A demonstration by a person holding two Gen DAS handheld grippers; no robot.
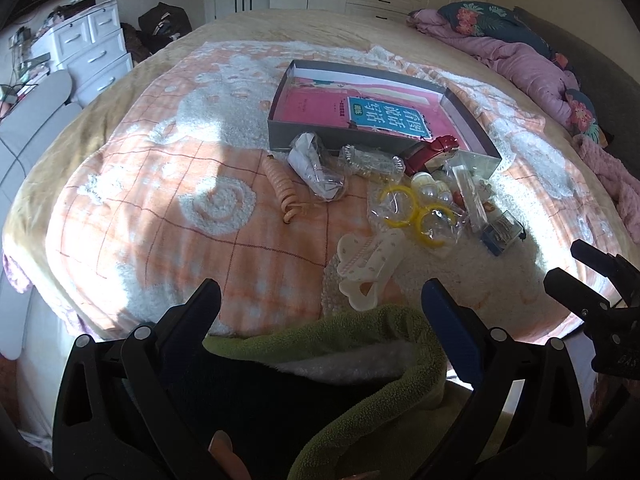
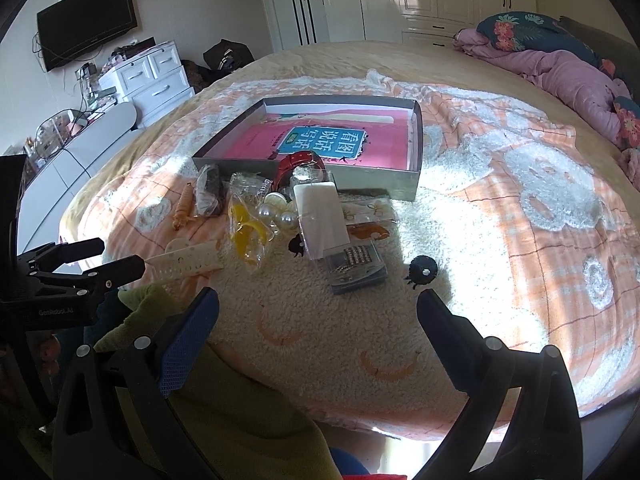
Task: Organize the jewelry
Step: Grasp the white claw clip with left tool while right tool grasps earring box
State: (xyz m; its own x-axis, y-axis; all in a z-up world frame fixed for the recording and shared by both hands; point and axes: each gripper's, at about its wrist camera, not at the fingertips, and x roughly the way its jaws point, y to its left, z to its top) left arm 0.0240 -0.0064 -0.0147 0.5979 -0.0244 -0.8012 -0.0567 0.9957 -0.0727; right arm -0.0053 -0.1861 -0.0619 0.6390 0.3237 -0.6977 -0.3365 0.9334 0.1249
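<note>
A grey shallow box [image 1: 280,132] [image 2: 372,180] with a pink book in it lies on the bed. In front of it sits a pile: a cream claw clip [image 1: 368,268] [image 2: 188,264], yellow bangles in a clear bag [image 1: 416,212] [image 2: 246,228], an orange spiral hair tie [image 1: 284,188] [image 2: 182,206], a red watch [image 1: 432,152] [image 2: 298,162], pearls [image 1: 434,192] [image 2: 276,214], a small clear bead case [image 1: 500,232] [image 2: 356,266] and a black scrunchie [image 2: 424,270]. My left gripper [image 1: 320,300] [image 2: 120,256] hovers open just short of the claw clip. My right gripper [image 2: 318,304] [image 1: 562,262] is open, near the bead case.
The pile lies on an orange-and-white checked blanket [image 1: 160,200]. Green fleece cloth [image 1: 360,332] bunches under my left gripper. A pink duvet and floral pillows [image 2: 560,64] lie at the far right. White drawers [image 2: 152,72] and a wall television stand left of the bed.
</note>
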